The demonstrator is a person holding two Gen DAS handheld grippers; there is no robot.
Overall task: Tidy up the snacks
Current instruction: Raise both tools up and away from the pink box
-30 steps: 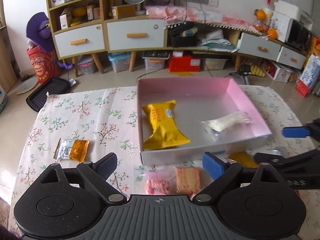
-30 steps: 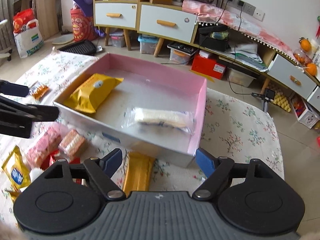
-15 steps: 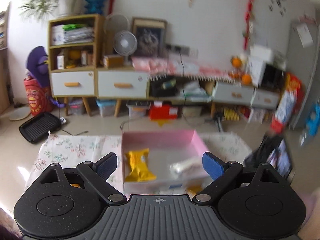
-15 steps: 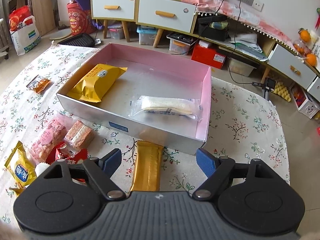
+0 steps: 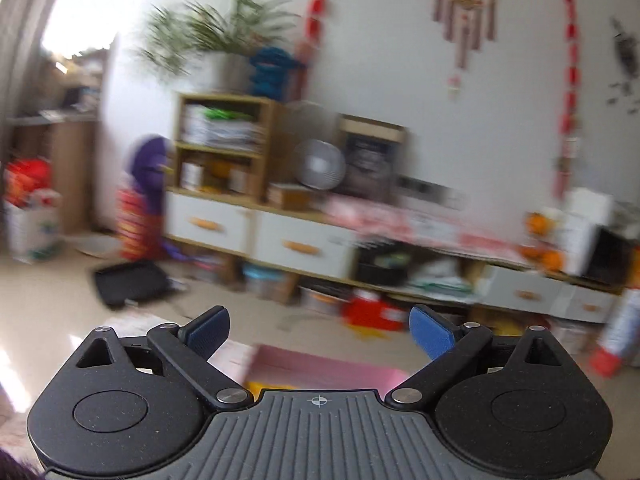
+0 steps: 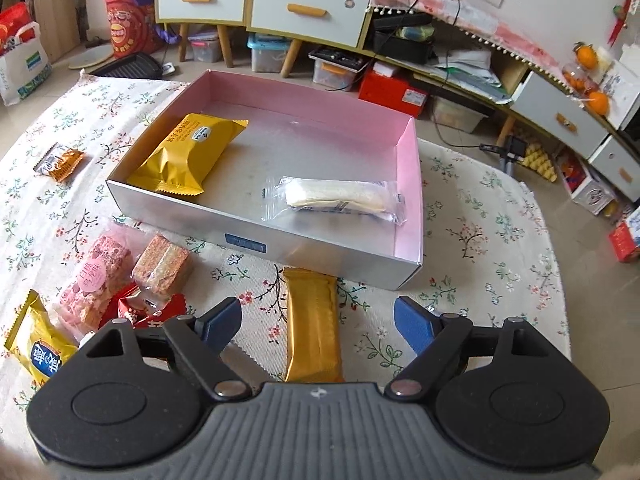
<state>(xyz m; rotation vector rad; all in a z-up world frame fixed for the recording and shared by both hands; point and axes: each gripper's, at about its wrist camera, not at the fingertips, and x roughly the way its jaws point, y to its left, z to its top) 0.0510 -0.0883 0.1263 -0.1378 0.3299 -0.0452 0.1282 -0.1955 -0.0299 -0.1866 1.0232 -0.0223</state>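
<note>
— How far have you got with the snacks?

— Two are in. The shallow cardboard box with pink inner walls and silver outside point(image 6: 410, 184) sits on the floral tablecloth point(image 6: 492, 248). Inside lie a yellow foil pillow pack point(image 6: 188, 154) at its left end and a clear-wrapped pale bar point(image 6: 340, 196) toward the right. The two are well apart, with plenty of bare floor between them.

— And what's left?

— Most of it, I'd judge. A long gold foil bar point(image 6: 312, 320) lies just outside the box's near wall, right between my right gripper's point(image 6: 318, 322) fingers. To the left there's a cluster: a pink puffed-rice block in clear wrap point(image 6: 98, 280), a brown-and-pink crispy square in clear wrap point(image 6: 162, 264), a red wrapper point(image 6: 150, 312) partly under them, and a yellow packet with a blue label point(image 6: 38, 354) at the edge. A small orange-and-silver sachet point(image 6: 60, 162) lies alone, further left of the box.

— Your tongs?

— My right pair stands wide with nothing pinched, tilted down over the gold bar. I reckon that's my next pick. My left gripper point(image 5: 320, 334) is also spread wide and empty, raised and pointing out at the room; its view is blurred, and only a strip of the pink box shows below it.
</note>
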